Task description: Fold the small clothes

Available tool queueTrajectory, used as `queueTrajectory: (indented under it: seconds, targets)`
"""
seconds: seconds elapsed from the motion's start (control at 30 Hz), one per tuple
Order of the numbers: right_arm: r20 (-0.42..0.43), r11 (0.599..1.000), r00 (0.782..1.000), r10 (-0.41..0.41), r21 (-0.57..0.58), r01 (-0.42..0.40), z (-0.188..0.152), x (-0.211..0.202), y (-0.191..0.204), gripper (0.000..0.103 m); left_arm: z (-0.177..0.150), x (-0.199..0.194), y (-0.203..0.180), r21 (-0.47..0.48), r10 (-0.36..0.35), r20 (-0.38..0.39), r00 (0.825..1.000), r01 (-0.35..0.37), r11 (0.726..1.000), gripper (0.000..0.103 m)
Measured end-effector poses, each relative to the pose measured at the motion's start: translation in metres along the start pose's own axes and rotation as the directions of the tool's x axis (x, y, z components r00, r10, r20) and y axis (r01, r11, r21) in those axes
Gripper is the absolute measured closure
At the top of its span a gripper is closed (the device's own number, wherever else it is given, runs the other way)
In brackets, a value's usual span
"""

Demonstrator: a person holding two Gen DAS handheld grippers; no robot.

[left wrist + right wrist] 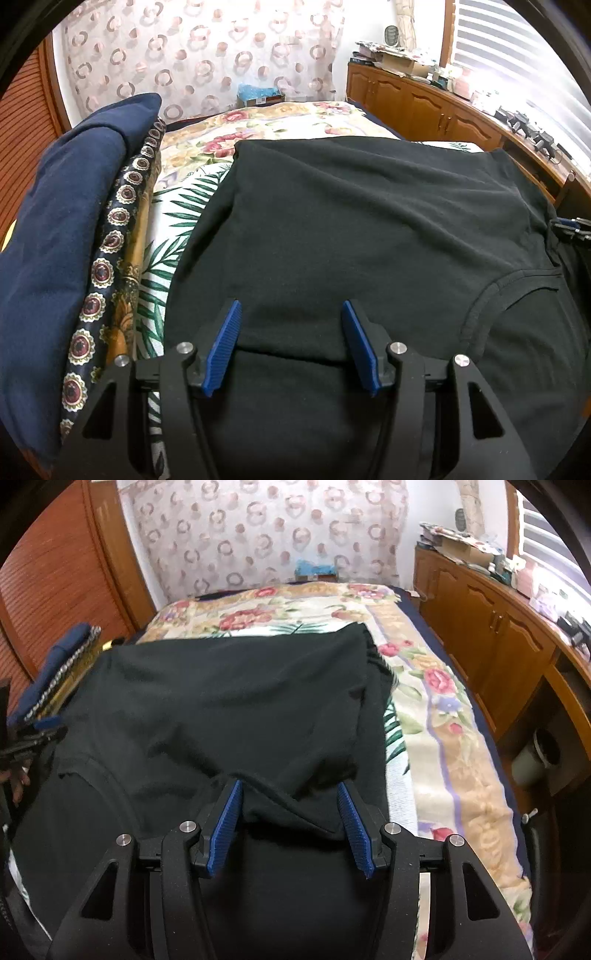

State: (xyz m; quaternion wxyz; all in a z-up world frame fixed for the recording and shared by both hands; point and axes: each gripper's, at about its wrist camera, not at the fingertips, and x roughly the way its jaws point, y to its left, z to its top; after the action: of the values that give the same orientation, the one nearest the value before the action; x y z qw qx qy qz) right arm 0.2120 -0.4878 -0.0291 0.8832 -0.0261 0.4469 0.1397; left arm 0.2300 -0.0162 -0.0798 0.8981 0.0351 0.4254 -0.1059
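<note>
A black T-shirt (369, 229) lies spread on the bed, its neckline (495, 295) at the near right in the left wrist view. It also shows in the right wrist view (229, 701), with a bunched fold near the fingers. My left gripper (291, 306) is open, its blue pads over the shirt's near left part, holding nothing. My right gripper (290, 786) is open over the shirt's near right edge, with a raised fold of cloth between the jaws. The left gripper (33, 734) shows at the left edge of the right wrist view.
A stack of folded clothes, navy on top (62, 236) with a patterned piece (110, 254) below, lies left of the shirt. The floral bedspread (443, 716) extends right and beyond. A wooden cabinet (498, 642) runs along the right; a louvred door (48, 590) stands left.
</note>
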Motion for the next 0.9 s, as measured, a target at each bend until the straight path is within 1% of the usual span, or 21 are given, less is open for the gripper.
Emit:
queueTrajectory:
  seconds: [0.07, 0.13, 0.2, 0.27, 0.33, 0.4, 0.53, 0.63, 0.7, 0.73, 0.77, 0.8, 0.83, 0.87, 0.9]
  targets:
    - [-0.018, 1.0, 1.0, -0.004, -0.004, 0.004, -0.002, 0.006, 0.0, 0.048, 0.0, -0.005, 0.001, -0.026, -0.009, -0.004, 1.0, 0.009, 1.0, 0.047]
    - [-0.013, 0.999, 1.0, -0.021, -0.03, 0.021, -0.004, 0.007, 0.003, 0.048, -0.001, -0.013, 0.002, -0.043, -0.025, 0.01, 1.0, 0.026, 0.999, 0.047]
    - [-0.007, 0.999, 1.0, -0.024, -0.035, 0.023, -0.005, 0.008, 0.003, 0.047, -0.001, -0.019, 0.004, -0.052, -0.007, 0.014, 1.0, 0.008, 0.999, 0.047]
    - [-0.001, 0.999, 1.0, -0.026, -0.04, 0.026, -0.005, 0.009, 0.003, 0.047, -0.003, -0.022, 0.007, -0.063, -0.011, 0.009, 1.0, 0.011, 0.998, 0.047]
    - [0.003, 0.999, 1.0, -0.028, -0.042, 0.028, -0.005, 0.01, 0.003, 0.047, -0.004, -0.02, 0.005, -0.06, 0.003, 0.0, 1.0, -0.003, 0.998, 0.047]
    - [0.009, 0.998, 0.999, -0.033, -0.047, 0.033, -0.004, 0.012, 0.004, 0.047, -0.006, -0.015, 0.003, -0.046, 0.035, -0.011, 0.999, -0.035, 0.998, 0.047]
    - [0.016, 0.998, 0.999, -0.034, -0.047, 0.035, -0.006, 0.011, 0.007, 0.047, -0.006, -0.003, 0.002, -0.06, 0.061, -0.026, 0.998, -0.063, 0.996, 0.047]
    - [0.018, 0.998, 0.999, -0.03, -0.046, 0.031, -0.007, 0.01, 0.007, 0.048, -0.004, 0.001, 0.004, -0.09, 0.051, -0.022, 0.998, -0.052, 0.995, 0.047]
    - [0.02, 0.998, 0.999, -0.042, -0.053, 0.043, -0.007, 0.01, 0.007, 0.057, -0.003, 0.002, 0.004, -0.103, 0.042, -0.026, 0.999, -0.044, 0.994, 0.047]
    - [0.02, 0.996, 0.998, -0.054, -0.068, 0.055, -0.008, 0.01, 0.009, 0.067, -0.003, 0.002, 0.004, -0.103, 0.04, -0.024, 0.999, -0.042, 0.994, 0.047]
    - [0.018, 0.993, 0.998, -0.053, -0.1, 0.055, -0.008, 0.009, 0.012, 0.074, -0.003, 0.002, 0.005, -0.105, 0.036, -0.021, 0.999, -0.038, 0.994, 0.047]
    - [0.013, 0.993, 0.999, -0.052, -0.106, 0.054, -0.008, 0.008, 0.012, 0.077, -0.003, 0.001, 0.005, -0.109, 0.032, -0.02, 0.999, -0.034, 0.993, 0.053]
    - [0.009, 0.993, 0.999, -0.047, -0.106, 0.047, -0.008, 0.008, 0.012, 0.086, -0.003, 0.0, 0.005, -0.112, 0.027, -0.017, 1.0, -0.028, 0.993, 0.059]
    - [0.003, 0.993, 0.999, -0.034, -0.109, 0.034, -0.007, 0.007, 0.013, 0.089, -0.003, -0.001, 0.006, -0.118, 0.02, -0.012, 1.0, -0.021, 0.993, 0.071]
    - [0.004, 0.993, 1.0, -0.029, -0.113, 0.029, -0.006, 0.006, 0.014, 0.091, -0.003, -0.002, 0.007, -0.122, 0.014, -0.011, 1.0, -0.015, 0.992, 0.08]
